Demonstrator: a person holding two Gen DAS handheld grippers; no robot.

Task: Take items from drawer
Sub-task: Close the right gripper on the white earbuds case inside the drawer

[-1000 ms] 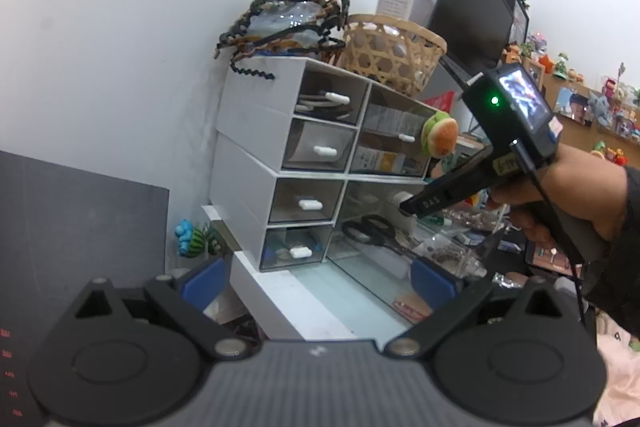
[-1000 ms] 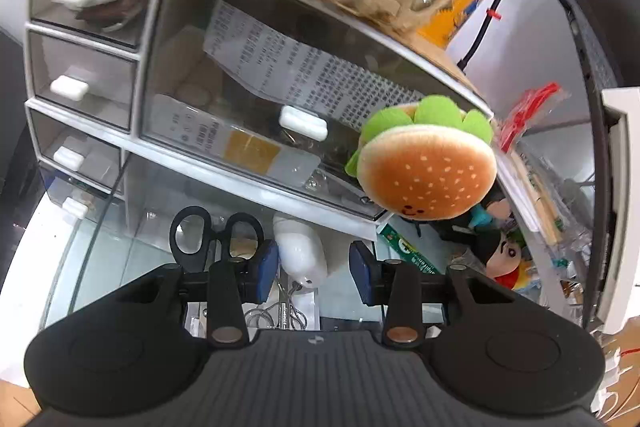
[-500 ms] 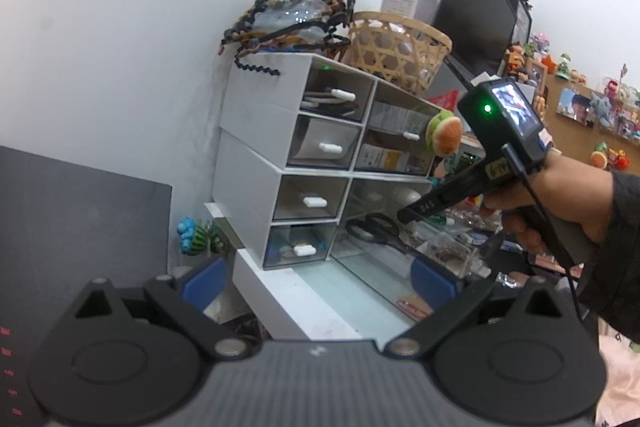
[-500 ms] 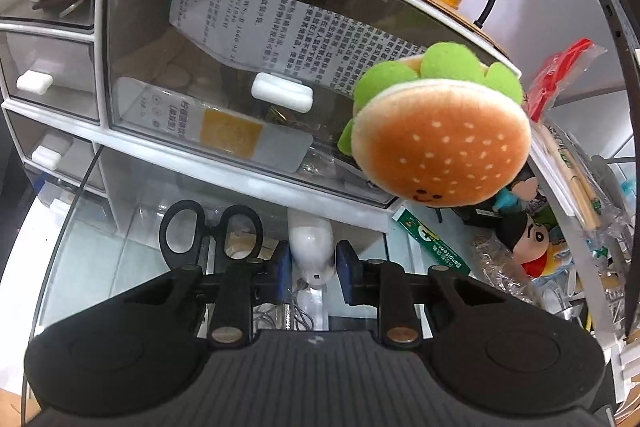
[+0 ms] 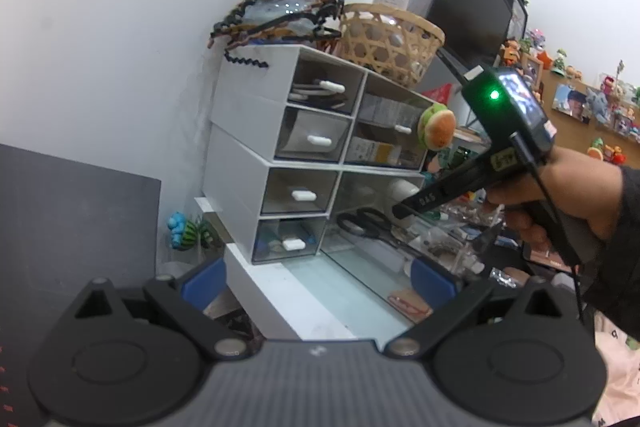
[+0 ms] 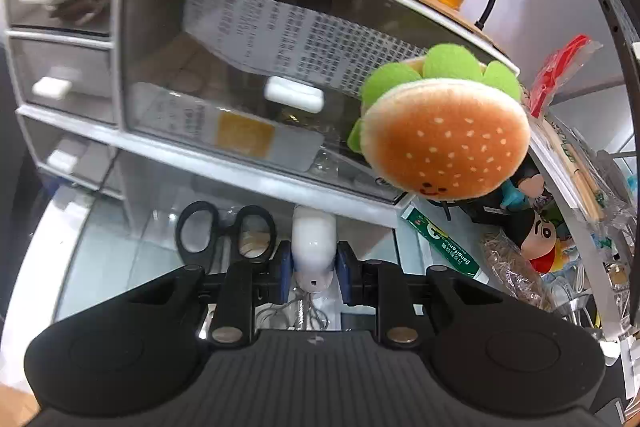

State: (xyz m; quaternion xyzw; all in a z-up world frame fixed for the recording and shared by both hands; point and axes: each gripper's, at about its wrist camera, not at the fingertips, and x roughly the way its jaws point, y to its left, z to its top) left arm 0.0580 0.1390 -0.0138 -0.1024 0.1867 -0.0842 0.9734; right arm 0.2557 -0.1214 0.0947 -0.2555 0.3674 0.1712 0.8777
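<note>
A white drawer unit stands against the wall, and its lower right clear drawer is pulled out. Black scissors and a white rounded device lie inside it. My right gripper reaches into the drawer, its blue pads closed against both sides of the white device. From the left wrist view the right gripper points into the drawer, held by a hand. My left gripper hangs open in front of the unit, holding nothing.
A plush burger hangs off the upper right drawer, just above my right gripper. A woven basket and beaded cords sit on top of the unit. A monitor and small figurines stand to the right.
My right gripper has pushed deeper into the open drawer and its pads have closed on the white device. The left gripper has drawn back slightly, staying open.
</note>
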